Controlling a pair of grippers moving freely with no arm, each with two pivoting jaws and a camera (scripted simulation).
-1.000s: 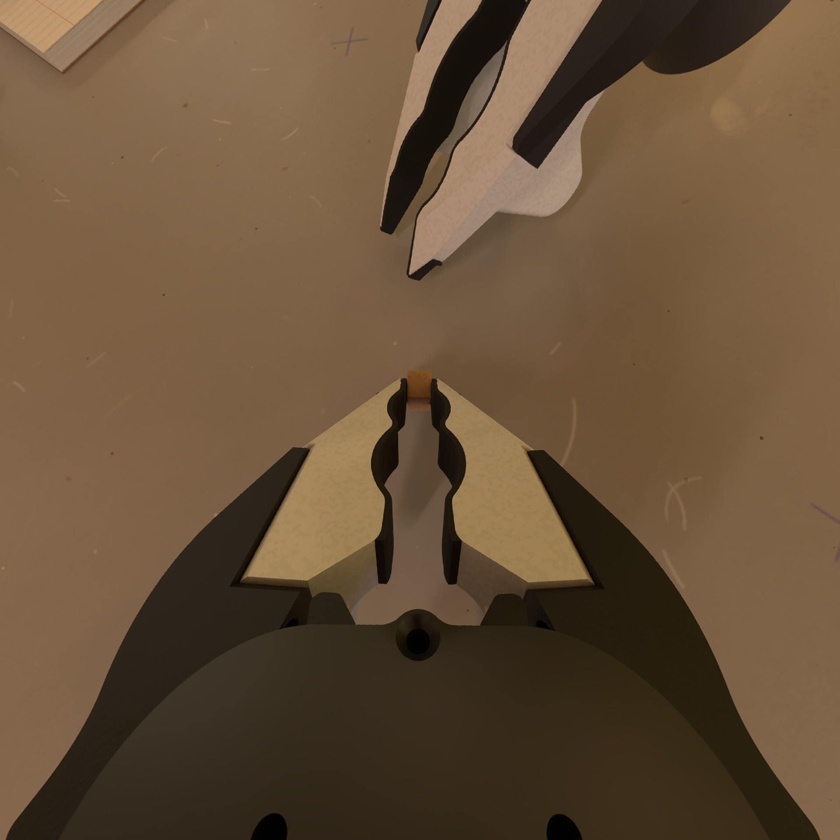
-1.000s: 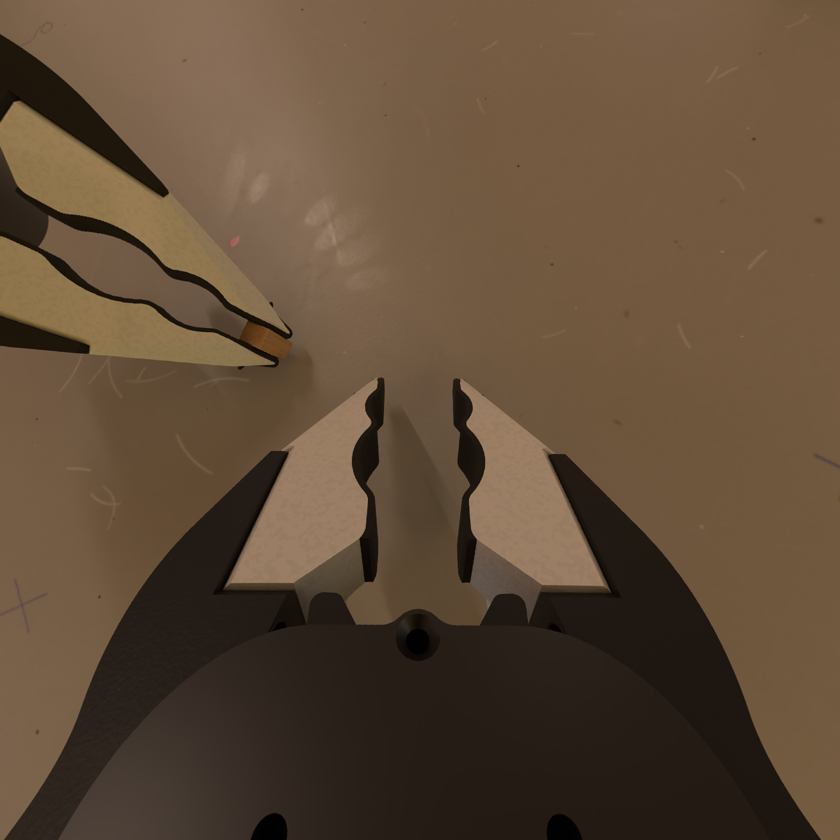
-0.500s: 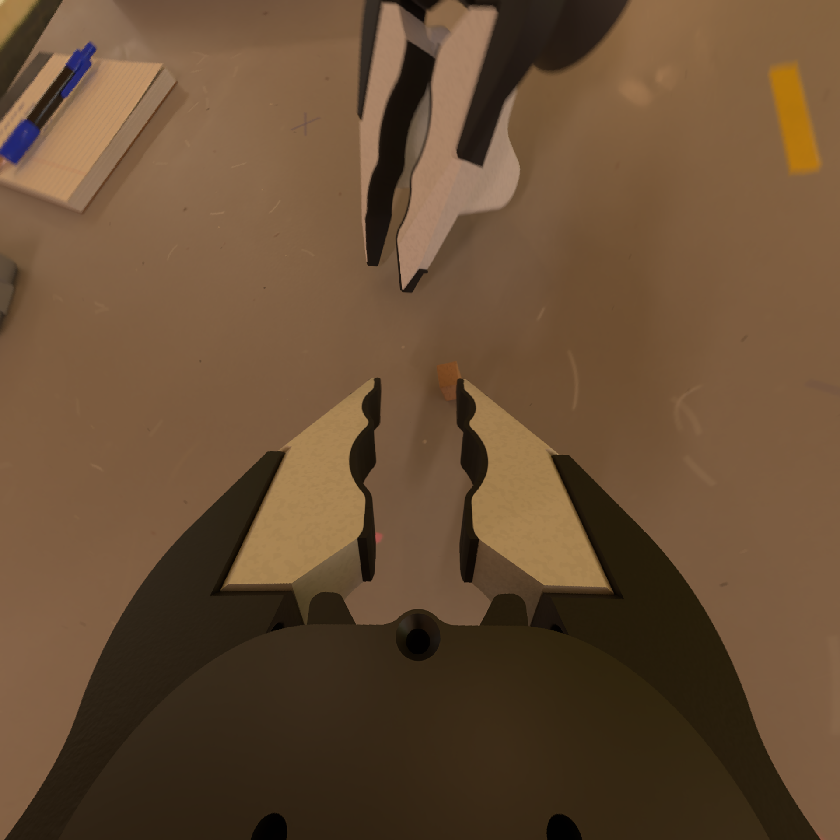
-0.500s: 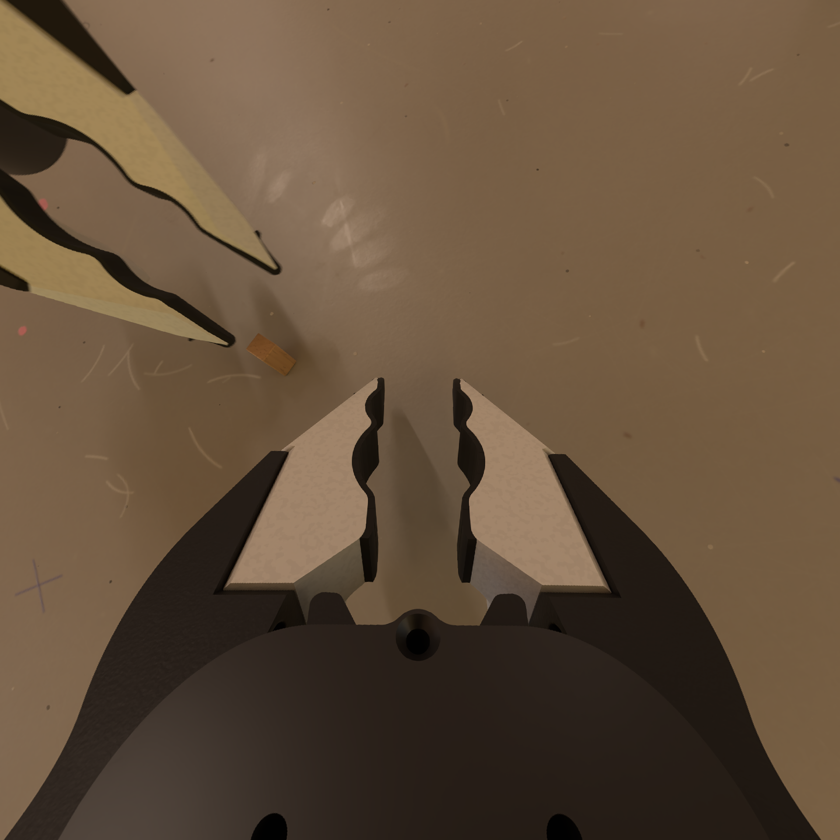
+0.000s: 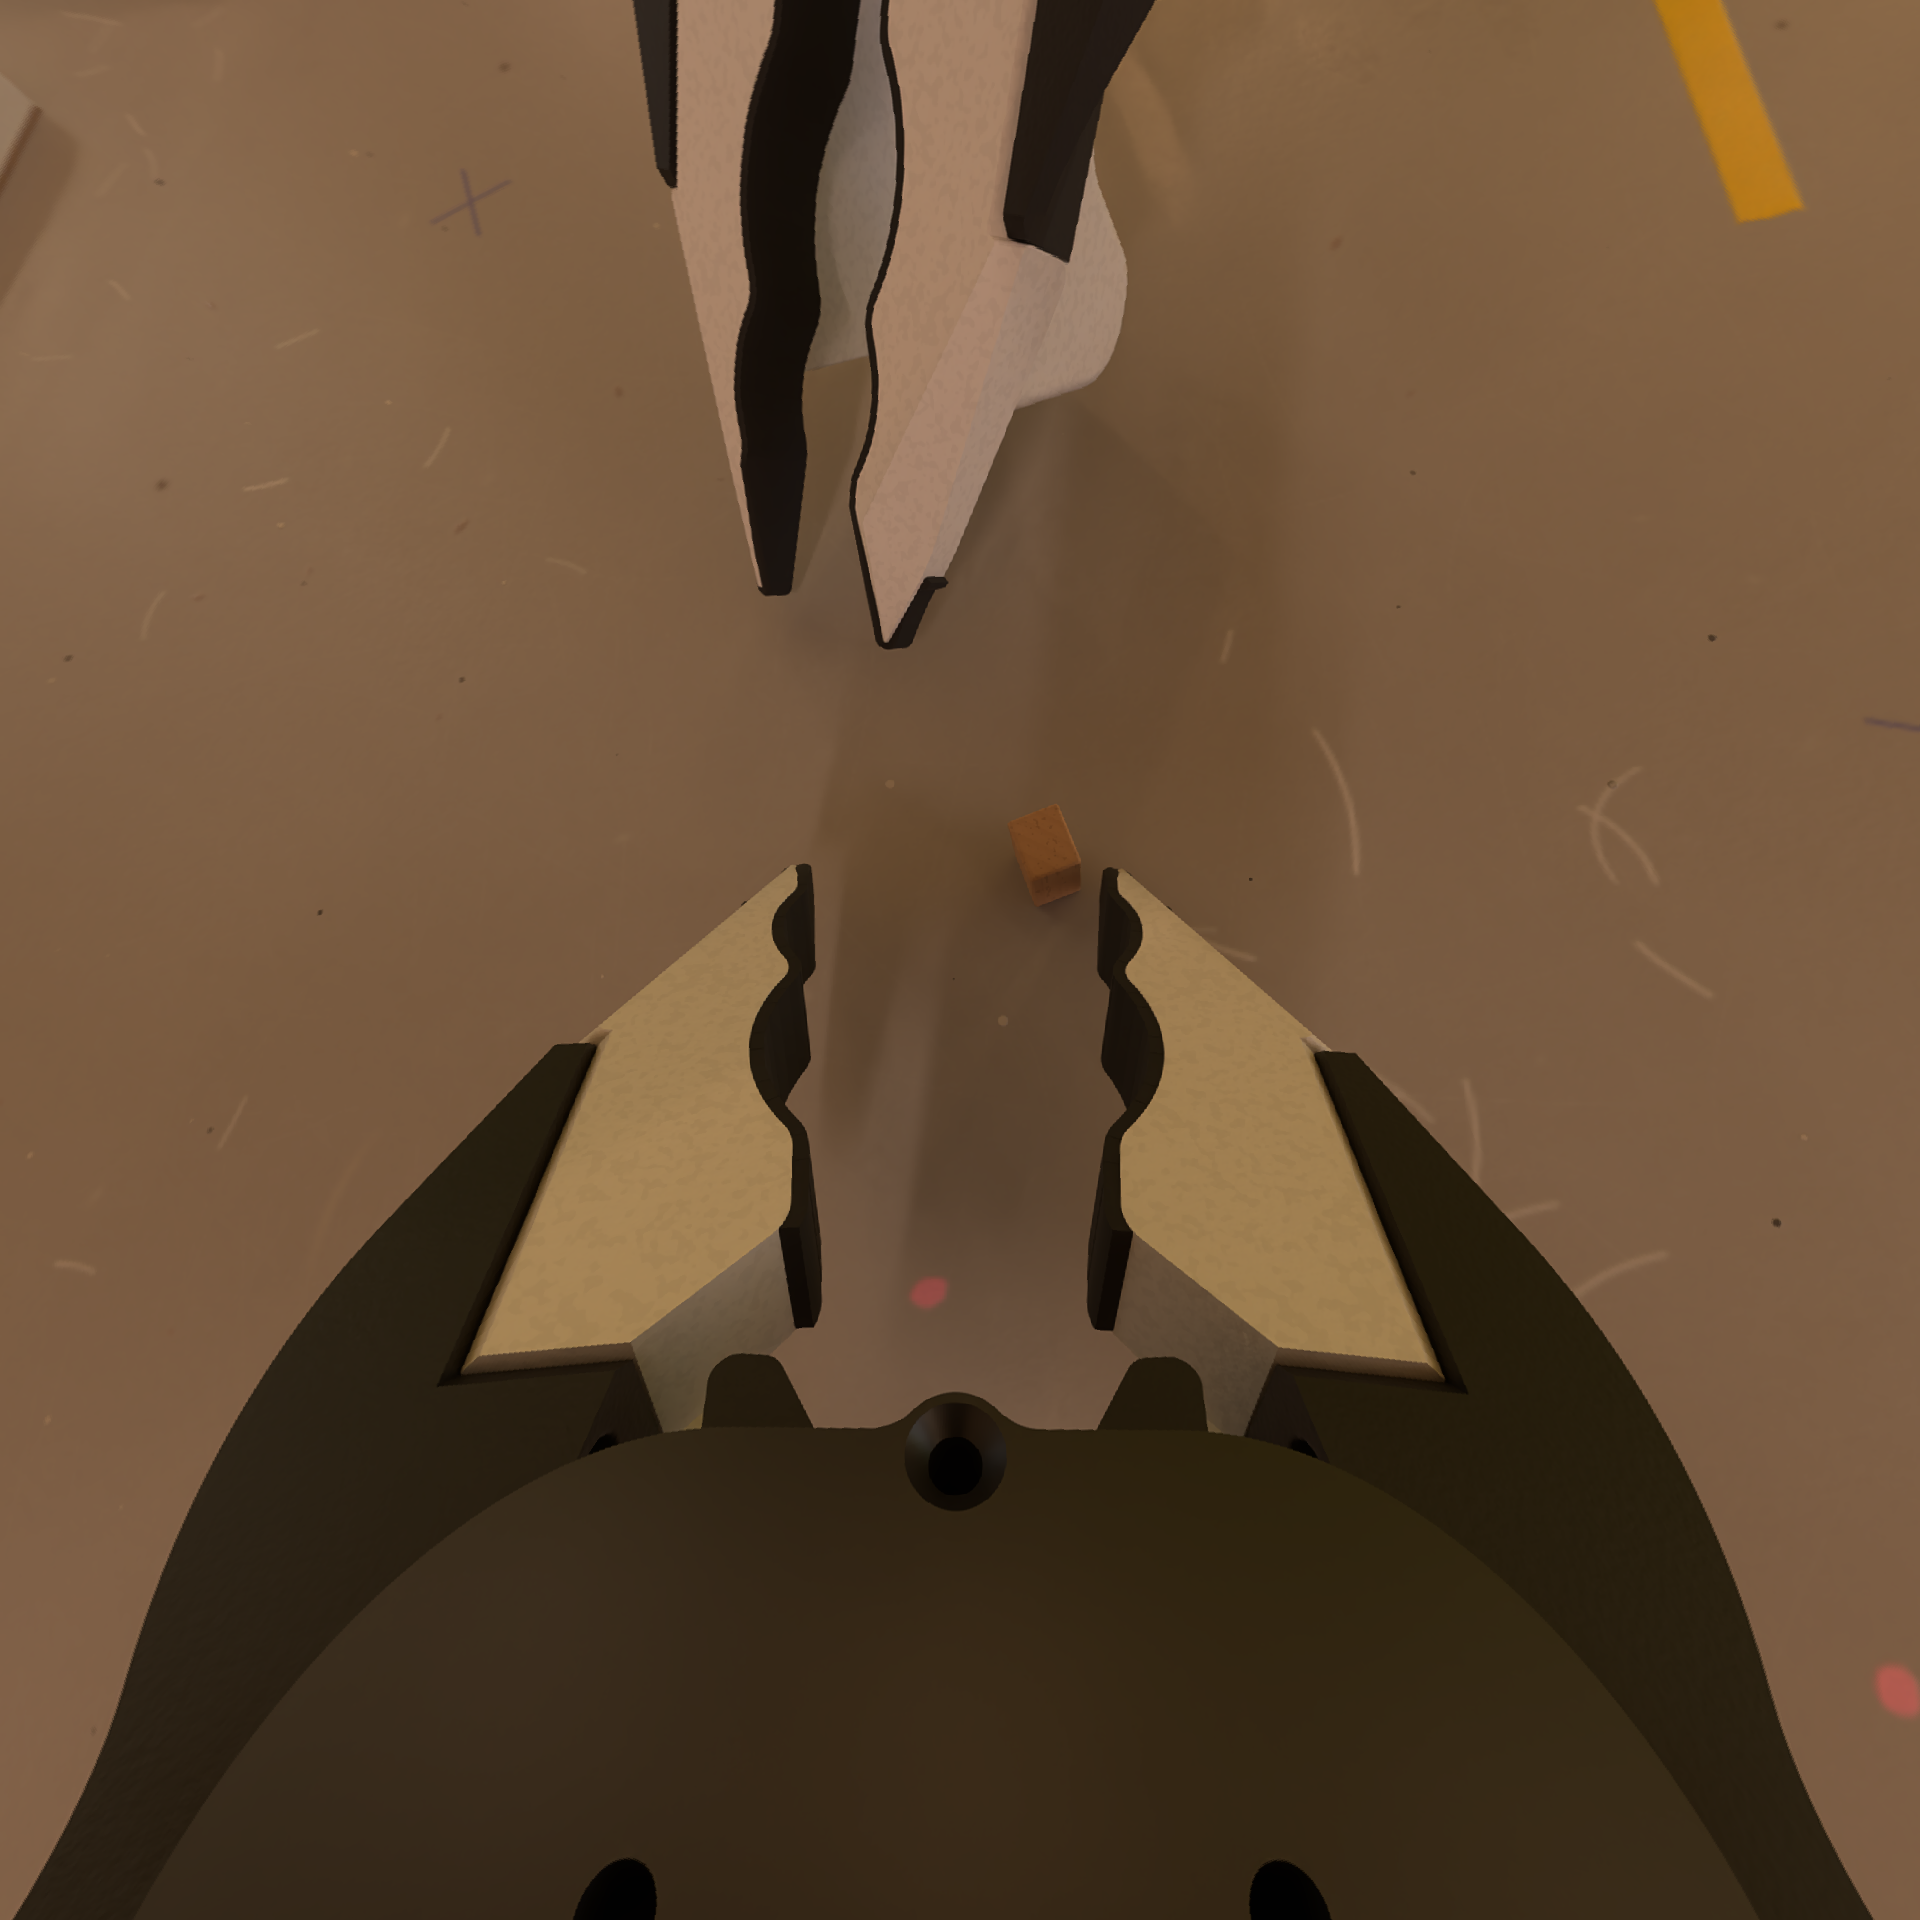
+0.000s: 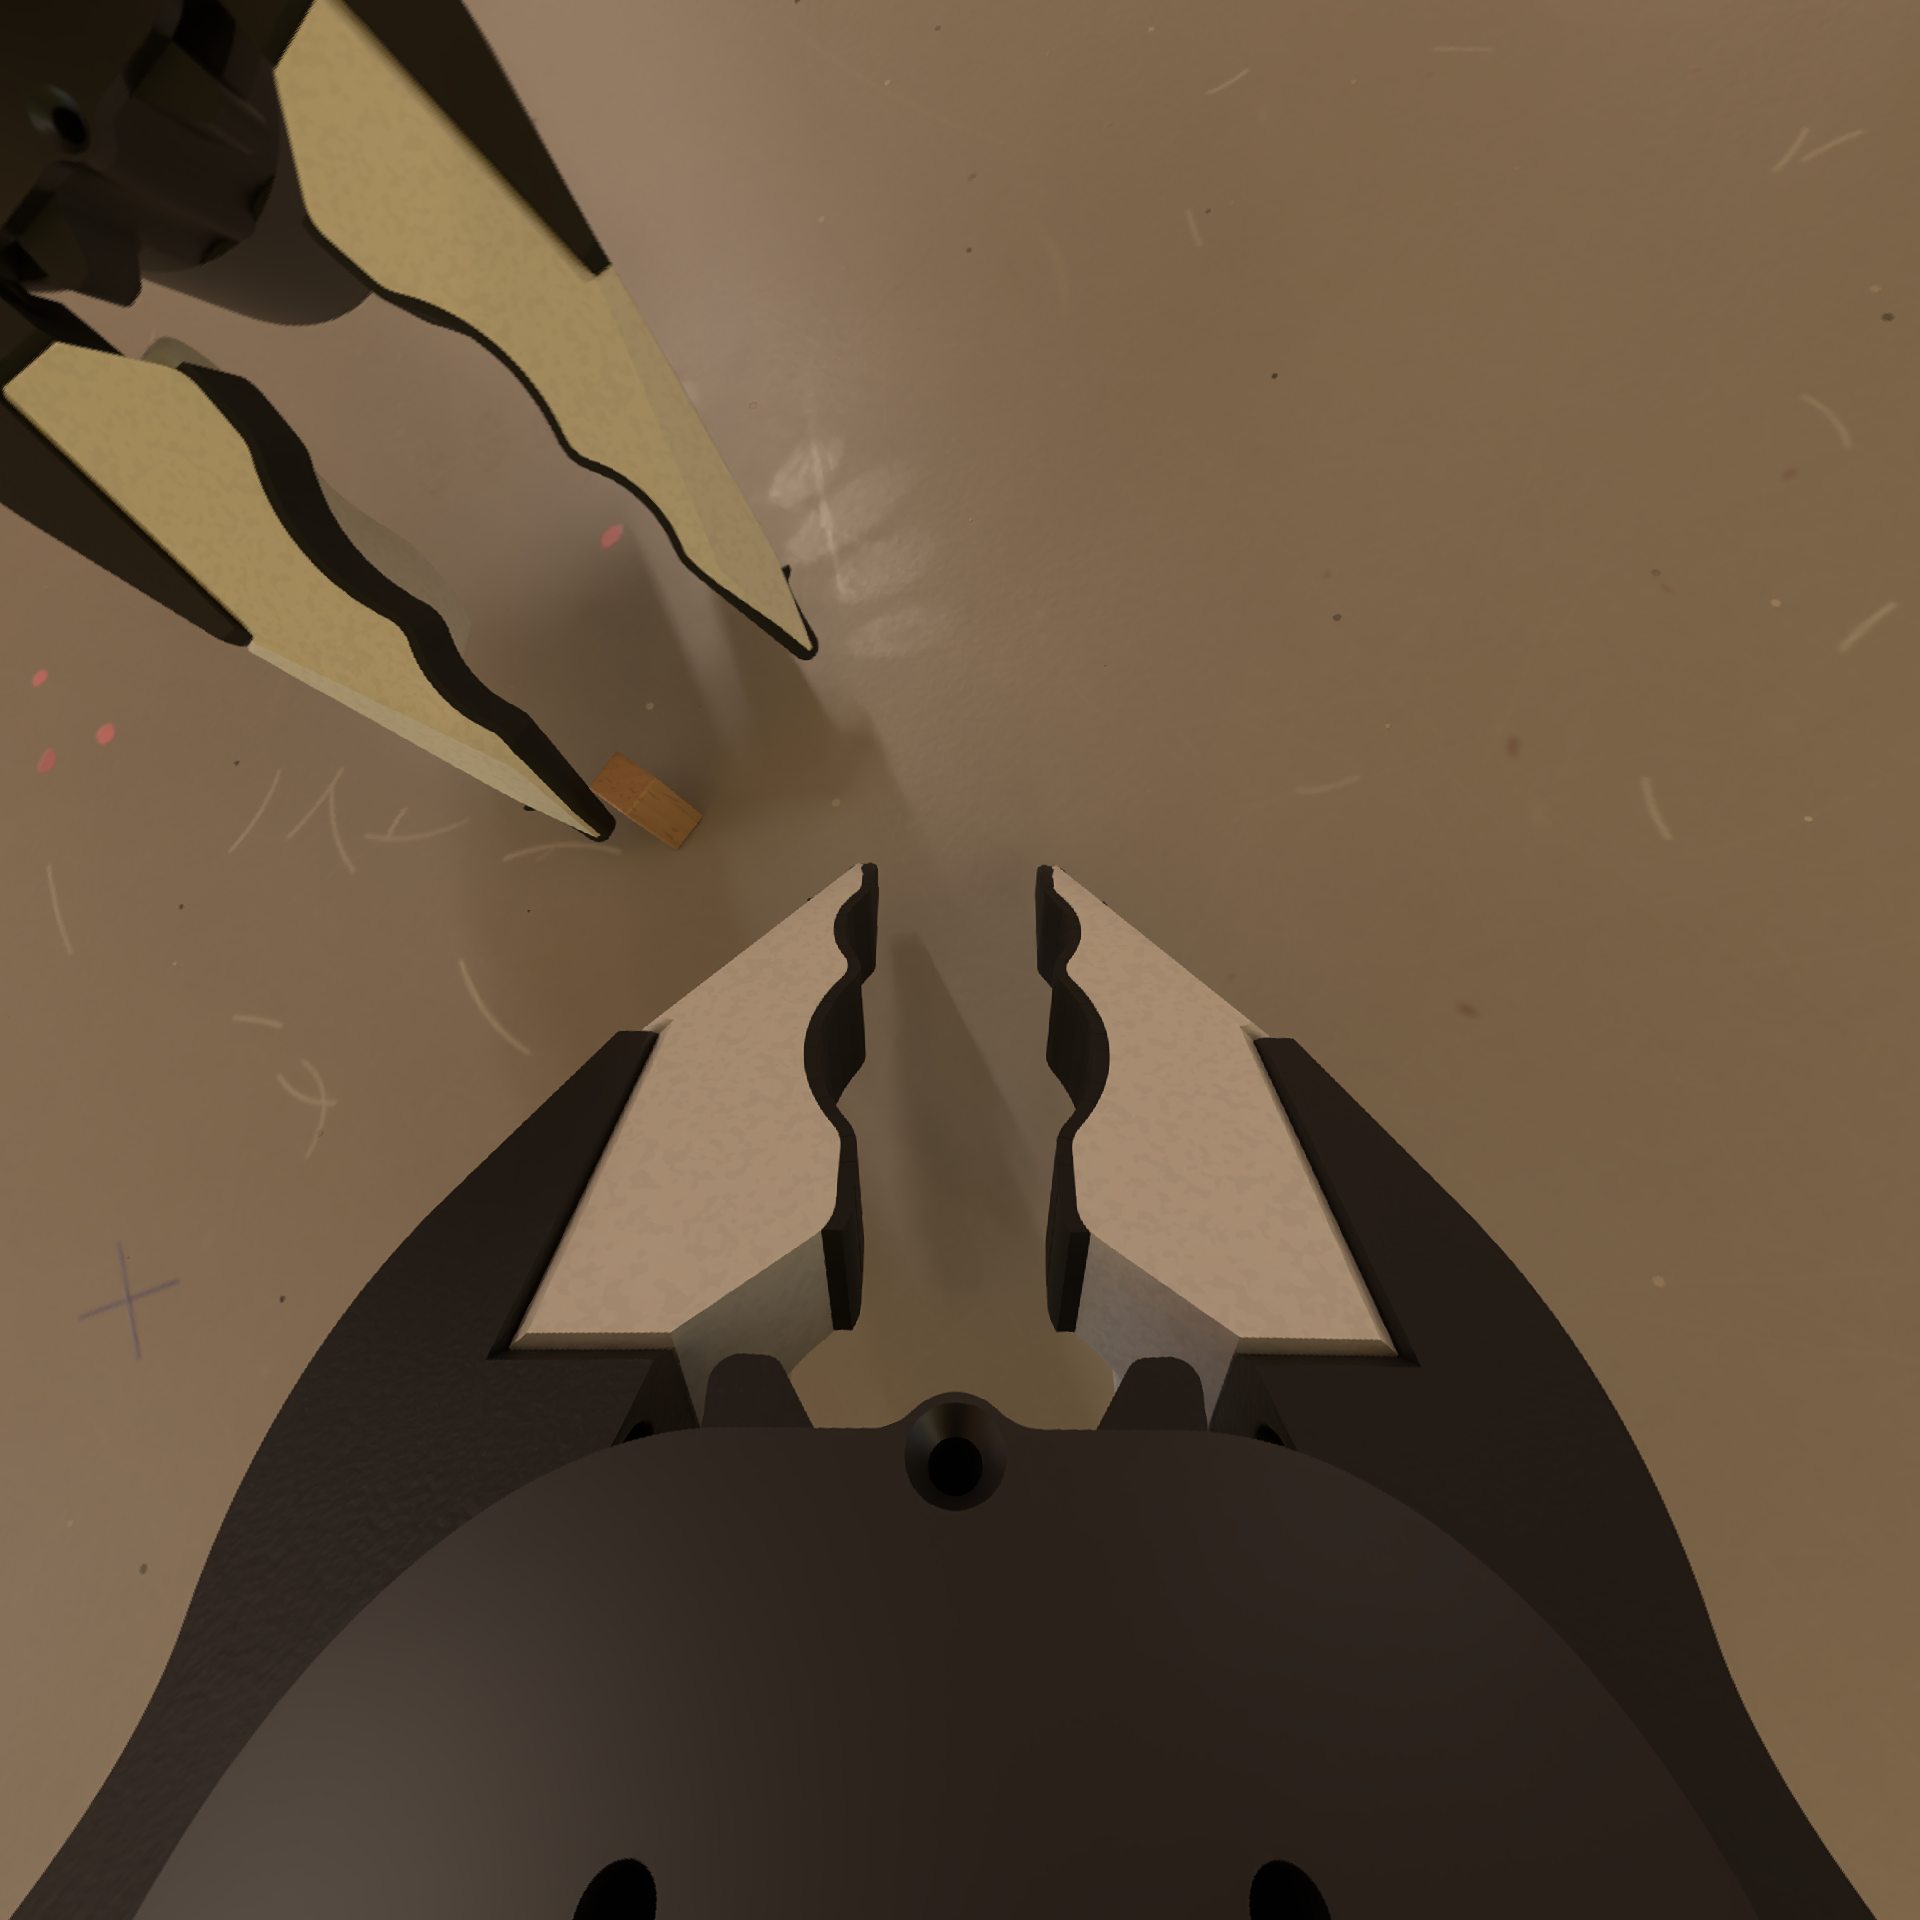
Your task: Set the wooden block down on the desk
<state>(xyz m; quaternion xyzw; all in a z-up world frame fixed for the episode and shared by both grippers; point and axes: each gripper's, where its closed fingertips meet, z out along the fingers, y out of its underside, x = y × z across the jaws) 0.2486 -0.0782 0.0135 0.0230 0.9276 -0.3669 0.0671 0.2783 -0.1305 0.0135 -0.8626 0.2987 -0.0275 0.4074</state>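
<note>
A small orange-brown wooden block [image 5: 1044,854] lies on the brown desk [image 5: 312,727], just ahead of my left gripper's right fingertip and apart from it. My left gripper [image 5: 954,883] is open wide and empty. In the right wrist view the block [image 6: 646,800] lies at the left, close beside the left gripper's nearer fingertip [image 6: 592,821]. My right gripper [image 6: 956,878] is open and empty, to the right of the block. It also shows in the left wrist view [image 5: 847,613], pointing down at the desk beyond the block.
A yellow tape strip [image 5: 1730,104] lies on the desk at the far right. A corner of a pale pad [image 5: 16,125] shows at the left edge. The desk top bears scratches, a small pencilled cross [image 6: 127,1299] and pink dots [image 5: 928,1291].
My left gripper has let go of the block and opened wider. The block now lies on the desk. The left gripper has shifted slightly relative to the block; the right gripper stays open.
</note>
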